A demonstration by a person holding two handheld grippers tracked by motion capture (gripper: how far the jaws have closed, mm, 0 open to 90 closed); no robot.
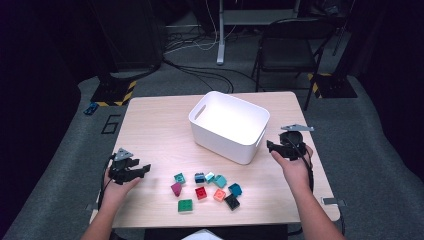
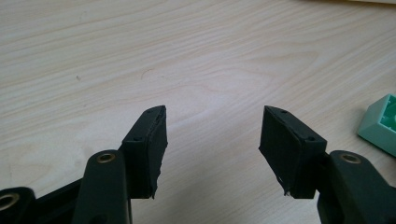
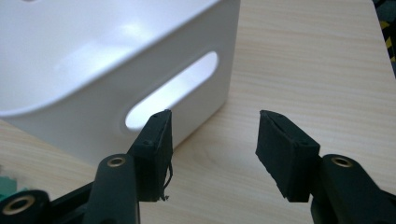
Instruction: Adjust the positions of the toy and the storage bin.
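Sorting not begun: bin (image 1: 229, 126) holds nothing visible.
My left gripper (image 1: 142, 170) and right gripper (image 1: 270, 145) gape empty; blocks (image 1: 207, 188) lie before bin.

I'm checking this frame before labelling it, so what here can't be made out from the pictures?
- Inside of the white bin: high view, glare washes out its floor; contents cannot be told.
- Mint brick: left gripper view, cut off by the right edge.
- Green piece: right gripper view, blurred, cut by the left edge.
- Small bricks: high view, too small to read studs or shapes.
- Blue thing on the floor: high view, too small and dark.
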